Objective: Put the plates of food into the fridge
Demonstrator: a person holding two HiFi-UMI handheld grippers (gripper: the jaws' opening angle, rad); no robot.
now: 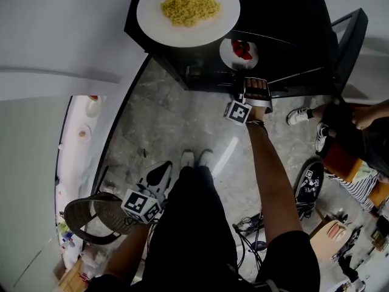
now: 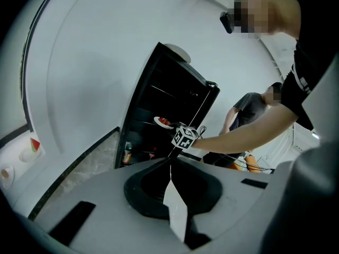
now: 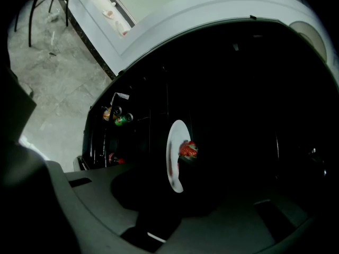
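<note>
Small plate (image 3: 174, 147): it lies on a shelf inside the open black fridge (image 1: 292, 17), with red food (image 3: 188, 150) on it, strawberries by the look. I judge this one delivered.
Big plate (image 1: 152, 17): it sits on top of the fridge, not yet inside, with a heap of yellow noodles (image 1: 189, 5) in the middle.
How the big plate will handle: I expect it to be stiff, glazed and slick, and breakable if dropped. It is wide, so it will likely feel heavy out at the edge. The noodles are loose and could slide if I tip it.
Where I would take hold: on the bare white rim nearest me, clear of the noodles, with one pad above and one below, keeping the plate level.
Right claw (image 1: 255, 84): my jaws stand apart just in front of the small plate's near rim. I see nothing pinched between them, though the fridge interior is dark.
Right arm: stretched forward and nearly straight, with the claw at the fridge mouth, angled a little downward.
Left claw (image 1: 163, 168): my jaws are together with nothing between them.
Left arm: low at my left side, well apart from the fridge, with the claw aimed toward it.
</note>
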